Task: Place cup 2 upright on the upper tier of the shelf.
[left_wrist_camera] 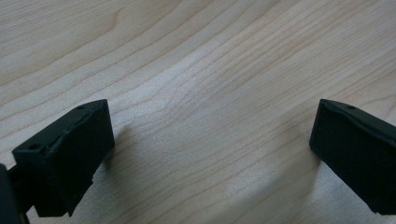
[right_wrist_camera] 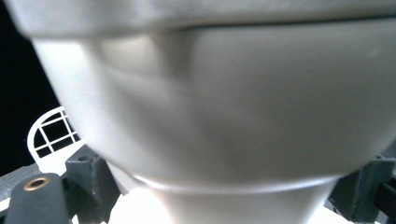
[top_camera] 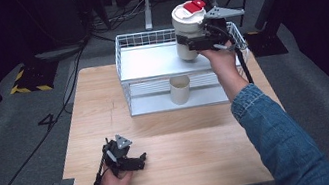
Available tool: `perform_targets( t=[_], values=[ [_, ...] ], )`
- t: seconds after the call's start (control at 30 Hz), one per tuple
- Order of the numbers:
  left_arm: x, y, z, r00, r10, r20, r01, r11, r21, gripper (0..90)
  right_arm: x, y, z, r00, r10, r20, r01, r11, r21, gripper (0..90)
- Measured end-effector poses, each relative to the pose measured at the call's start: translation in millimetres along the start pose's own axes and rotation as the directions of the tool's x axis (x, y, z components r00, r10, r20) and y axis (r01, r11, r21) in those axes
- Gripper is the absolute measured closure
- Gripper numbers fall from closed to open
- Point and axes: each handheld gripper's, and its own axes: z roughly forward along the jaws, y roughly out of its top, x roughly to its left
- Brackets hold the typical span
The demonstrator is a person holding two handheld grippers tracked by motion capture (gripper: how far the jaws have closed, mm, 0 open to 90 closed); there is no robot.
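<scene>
Mug (top_camera: 188,27), white with a red lid tab, hangs above the far right of the rack's (top_camera: 147,62) top shelf, pinched by the right gripper (top_camera: 197,41) around its body; up close it looms pale over the right gripper's camera (right_wrist_camera: 210,116). A plain cup (top_camera: 180,90) stands on the lower shelf. Near left, the left gripper (top_camera: 131,161) rests on the table (top_camera: 189,159), jaws spread wide, nothing between them.

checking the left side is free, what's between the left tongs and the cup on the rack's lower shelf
Bare wooden table up to the white wire rack, as the high view shows. The left tongs rest open near the front edge; the cup stands on the lower shelf.
</scene>
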Motion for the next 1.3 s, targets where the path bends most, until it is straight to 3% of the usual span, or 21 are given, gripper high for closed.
perform_targets(
  t=[0.6,1.3],
  values=[
    [0.6,0.4,0.1,1.0000,0.005,-0.001,-0.005,1.0000,0.002,0.2,4.4,-14.4,17.0,0.9992,0.036,-0.018,-0.036,0.999,-0.006,13.6],
    [0.5,0.4,0.3,1.0000,0.004,0.000,-0.004,1.0000,0.000,0.2,6.0,-19.2,16.0,0.9995,0.011,-0.031,-0.010,1.000,0.017,13.6]
  ],
)
